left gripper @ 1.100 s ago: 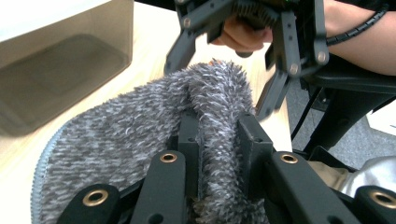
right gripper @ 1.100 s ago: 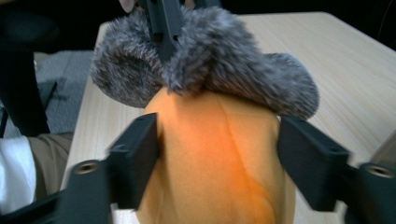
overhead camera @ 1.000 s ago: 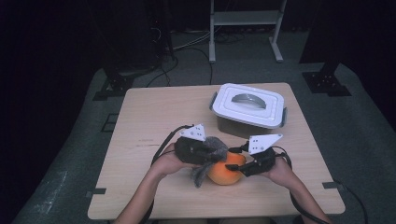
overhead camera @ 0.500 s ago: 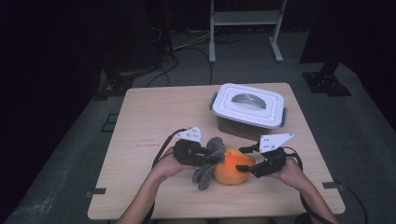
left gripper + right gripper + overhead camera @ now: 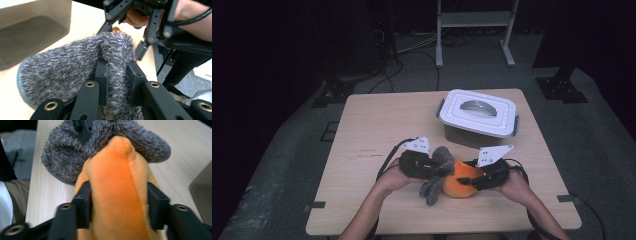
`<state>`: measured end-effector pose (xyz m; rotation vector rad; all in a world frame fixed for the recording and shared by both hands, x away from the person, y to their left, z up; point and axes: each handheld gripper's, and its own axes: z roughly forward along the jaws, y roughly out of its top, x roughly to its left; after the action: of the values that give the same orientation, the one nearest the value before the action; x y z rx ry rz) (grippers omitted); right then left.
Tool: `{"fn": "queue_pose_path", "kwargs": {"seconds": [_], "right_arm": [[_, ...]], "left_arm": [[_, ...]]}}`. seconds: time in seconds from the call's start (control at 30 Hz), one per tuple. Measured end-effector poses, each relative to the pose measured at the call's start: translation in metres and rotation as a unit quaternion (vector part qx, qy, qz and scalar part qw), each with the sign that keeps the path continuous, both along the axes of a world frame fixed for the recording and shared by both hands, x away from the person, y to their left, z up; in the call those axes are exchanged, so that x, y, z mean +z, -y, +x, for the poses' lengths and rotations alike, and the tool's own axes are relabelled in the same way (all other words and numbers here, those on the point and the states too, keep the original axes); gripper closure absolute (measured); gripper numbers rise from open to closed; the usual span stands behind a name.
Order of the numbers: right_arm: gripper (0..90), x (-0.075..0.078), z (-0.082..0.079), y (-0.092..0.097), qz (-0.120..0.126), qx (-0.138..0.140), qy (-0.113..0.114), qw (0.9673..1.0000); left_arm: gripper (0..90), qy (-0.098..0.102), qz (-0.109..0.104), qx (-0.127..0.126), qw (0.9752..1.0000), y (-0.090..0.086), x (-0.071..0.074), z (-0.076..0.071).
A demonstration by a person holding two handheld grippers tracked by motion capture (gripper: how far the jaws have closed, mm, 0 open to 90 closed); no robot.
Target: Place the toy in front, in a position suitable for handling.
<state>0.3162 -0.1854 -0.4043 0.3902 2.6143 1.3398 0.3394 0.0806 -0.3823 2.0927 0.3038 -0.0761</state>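
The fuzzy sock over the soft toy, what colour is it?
Grey, flecked with white; the sock shows best in the left gripper view. The toy under it is orange.

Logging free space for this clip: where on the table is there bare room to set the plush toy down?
The table's left half is bare from far edge to near edge. A narrower strip runs right of the lidded box. It is crowded front centre, where the left gripper and right gripper hold the orange and grey plush toy.

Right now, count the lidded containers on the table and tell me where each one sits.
1. The white-lidded container stands at the table's far right, beyond the two claws and apart from them.
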Motion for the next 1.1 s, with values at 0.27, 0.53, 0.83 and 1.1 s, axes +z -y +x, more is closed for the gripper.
{"fn": "queue_pose_path", "kwargs": {"seconds": [0.27,0.53,0.83,1.1], "right_arm": [[53.5,0.005,0.009,-0.006,0.099,0.049,0.000,0.9939],[52.1,-0.016,0.017,-0.022,0.110,0.099,-0.035,0.9884],[46.6,-0.028,0.014,-0.004,0.073,0.075,-0.030,0.9941],[23.7,-0.022,0.011,-0.004,0.055,0.050,-0.048,0.9961]], "left_arm": [[74.0,0.030,-0.035,-0.002,0.9989,-0.021,0.036,-0.008],[74.1,-0.004,-0.019,-0.009,0.9998,-0.023,0.015,-0.005],[74.2,-0.023,-0.020,-0.005,0.9995,-0.021,-0.008,-0.001],[74.1,-0.020,-0.008,0.006,0.9997,-0.021,-0.009,-0.001]]}}
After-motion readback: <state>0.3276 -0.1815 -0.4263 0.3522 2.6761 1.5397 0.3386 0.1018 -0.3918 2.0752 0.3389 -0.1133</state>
